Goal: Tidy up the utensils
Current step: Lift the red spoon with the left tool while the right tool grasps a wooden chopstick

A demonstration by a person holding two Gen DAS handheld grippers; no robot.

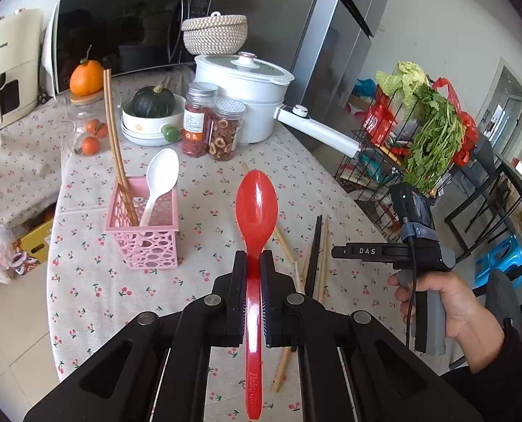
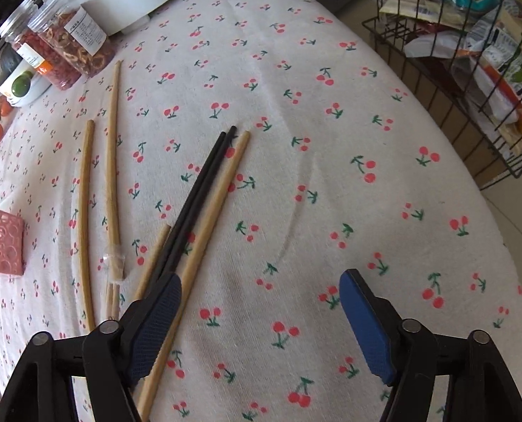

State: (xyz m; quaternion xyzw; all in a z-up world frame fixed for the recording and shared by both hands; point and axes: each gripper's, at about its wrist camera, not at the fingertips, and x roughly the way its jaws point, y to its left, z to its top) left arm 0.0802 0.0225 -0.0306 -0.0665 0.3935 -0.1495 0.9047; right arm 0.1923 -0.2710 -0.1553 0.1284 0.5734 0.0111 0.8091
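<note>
Clamping the red spoon point(image 1: 256, 211) by its handle, bowl pointing ahead, the left gripper point(image 1: 253, 263) hangs above the tabletop point(image 1: 85, 281); the pink basket point(image 1: 144, 225) stands beyond it, slightly left. The right gripper point(image 2: 261, 302), jaws apart and empty, hovers over loose chopsticks point(image 2: 204, 190), farther from the basket.

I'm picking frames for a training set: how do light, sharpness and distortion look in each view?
Left wrist view: even daylight, sharp red spoon, strong fisheye bend at the edges, dark corner vignette. Right wrist view: soft daylight, faint shadows, the light wooden chopsticks look bowed by the lens.
</note>
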